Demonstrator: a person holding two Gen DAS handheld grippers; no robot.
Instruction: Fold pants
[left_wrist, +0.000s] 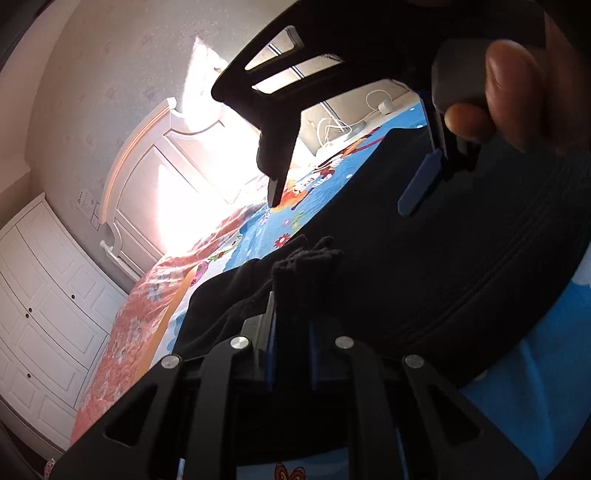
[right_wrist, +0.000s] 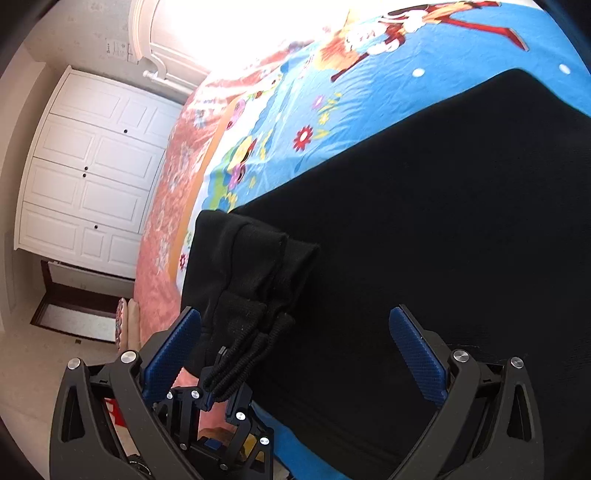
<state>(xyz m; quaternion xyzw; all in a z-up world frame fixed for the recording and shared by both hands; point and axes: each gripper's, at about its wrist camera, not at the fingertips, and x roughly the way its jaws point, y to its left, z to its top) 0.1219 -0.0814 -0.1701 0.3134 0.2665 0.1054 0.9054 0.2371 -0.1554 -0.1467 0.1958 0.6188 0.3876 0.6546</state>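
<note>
Left gripper (left_wrist: 291, 354) pinches bunched hem of black knit pants (left_wrist: 424, 258) lying on cartoon-print blue bedsheet (right_wrist: 461, 48), w/ right gripper (right_wrist: 295, 350) spread wide just beside that bunch, nearer the flat cloth; pants' long axis runs away twd white headboard (left_wrist: 147, 177).

A home bedroom: a bed with a cartoon-print sheet (right_wrist: 424, 62), its white headboard (left_wrist: 155, 166) beside a white panelled wardrobe (right_wrist: 92, 173).

One pair of black pants (right_wrist: 424, 221) is lying ahead of two grippers, the left gripper (left_wrist: 291, 354) and the right gripper (right_wrist: 295, 347), on one bed sheet (right_wrist: 443, 62).
</note>
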